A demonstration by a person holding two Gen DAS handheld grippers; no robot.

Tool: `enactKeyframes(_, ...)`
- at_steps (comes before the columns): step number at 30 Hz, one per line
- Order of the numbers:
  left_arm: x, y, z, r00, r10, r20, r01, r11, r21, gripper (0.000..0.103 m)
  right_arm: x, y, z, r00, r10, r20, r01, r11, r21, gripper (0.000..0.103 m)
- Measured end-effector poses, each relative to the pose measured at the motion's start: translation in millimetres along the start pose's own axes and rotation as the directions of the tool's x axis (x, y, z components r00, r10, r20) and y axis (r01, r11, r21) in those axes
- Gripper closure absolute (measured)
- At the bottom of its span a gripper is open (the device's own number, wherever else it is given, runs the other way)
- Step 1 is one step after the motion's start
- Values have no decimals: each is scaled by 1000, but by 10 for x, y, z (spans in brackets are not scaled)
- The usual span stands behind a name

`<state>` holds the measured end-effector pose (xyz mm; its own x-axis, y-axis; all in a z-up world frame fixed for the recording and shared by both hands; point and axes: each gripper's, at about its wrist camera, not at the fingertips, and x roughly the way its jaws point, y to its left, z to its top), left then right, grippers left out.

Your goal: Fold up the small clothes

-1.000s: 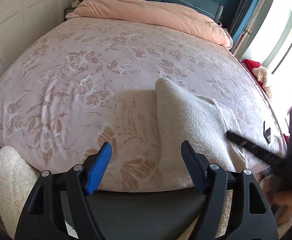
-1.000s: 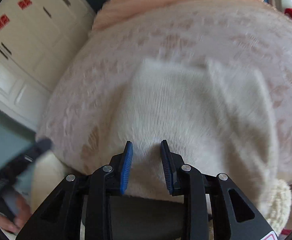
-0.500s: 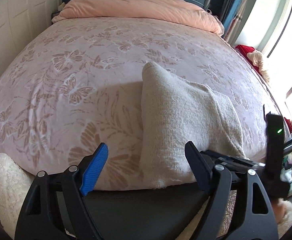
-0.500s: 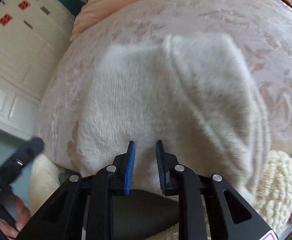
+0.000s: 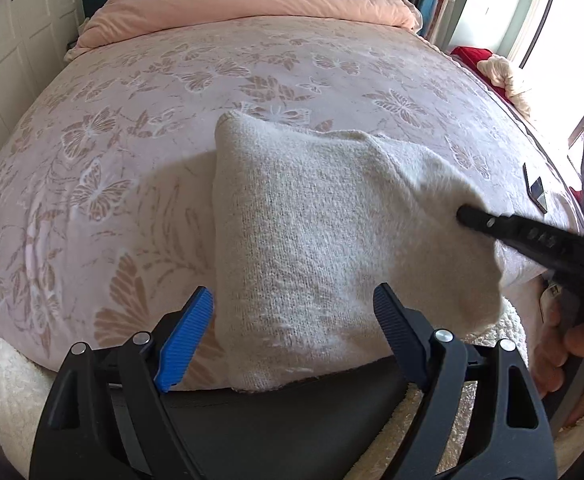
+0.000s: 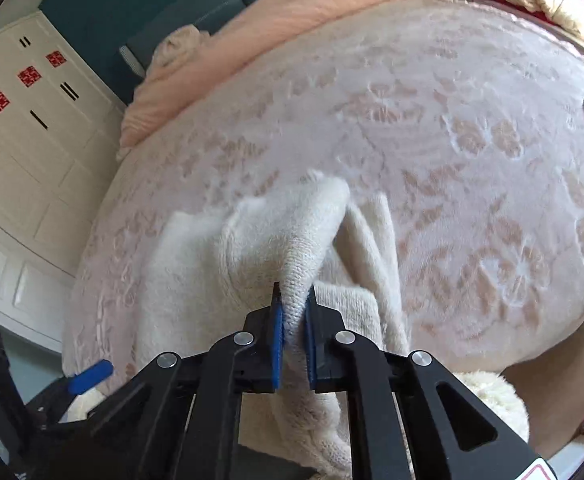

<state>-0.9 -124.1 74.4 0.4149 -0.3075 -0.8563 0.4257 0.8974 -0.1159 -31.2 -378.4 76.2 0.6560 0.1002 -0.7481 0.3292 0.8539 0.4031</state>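
A cream knitted garment (image 5: 312,216) lies on the pink butterfly-patterned bedspread (image 5: 132,152), near the bed's front edge. My right gripper (image 6: 292,312) is closing, and its blue pads pinch a raised fold of the knit. In the left wrist view the right gripper (image 5: 472,218) lifts the garment's right side off the bed. My left gripper (image 5: 292,312) hovers over the garment's near edge. Its jaws are opening, and they stand wide and apart from the cloth, which lies below the gap. One blue pad of the left gripper (image 6: 92,376) shows at the lower left.
A peach duvet (image 5: 252,0) is bunched at the head of the bed. White wardrobe doors (image 6: 20,152) stand on the left. A phone (image 5: 536,190) lies near the bed's right edge. A fluffy cream textile (image 5: 4,392) sits below the front edge. A hand (image 5: 572,344) holds the right gripper.
The right gripper's jaws have shut on a fold of the garment and raised it. My left gripper has shifted over the garment's near edge and its jaws have widened.
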Motion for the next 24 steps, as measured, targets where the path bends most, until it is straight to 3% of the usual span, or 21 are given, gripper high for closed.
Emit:
enactKeyframes(2,25,-37,12,1000,4,-3,-4,1000,7,22,233,-135,-43,996,-46,-78,46,999,3,95)
enactKeyframes(4,71,-74,17,1000,7,-11,-7,1000,12,22,643,-308,-265,971,-82,-223,83,997,-6,94)
enactKeyframes(8,187,-135,20,999,9,-51,-8,1000,18,22,460,-273,-259,985,-54,-162,58,998,22,91)
enactKeyframes(11,222,-165,22,998,21,-61,-19,1000,24,22,273,-227,-190,991,-52,-123,56,998,33,81)
enactKeyframes(13,246,-175,31,998,17,-68,-16,1000,17,22,211,-216,-194,990,-96,-103,99,995,22,58)
enactKeyframes(17,293,-218,52,996,28,-81,-27,999,17,21,311,-258,-264,984,-125,-128,127,992,11,50)
enactKeyframes(19,318,-242,63,996,31,-84,-29,999,21,16,407,-302,-313,980,-126,-157,131,991,24,45)
enactKeyframes(24,402,-183,134,996,-7,-91,5,1000,-13,8,582,-470,-349,982,-56,-183,77,990,114,27)
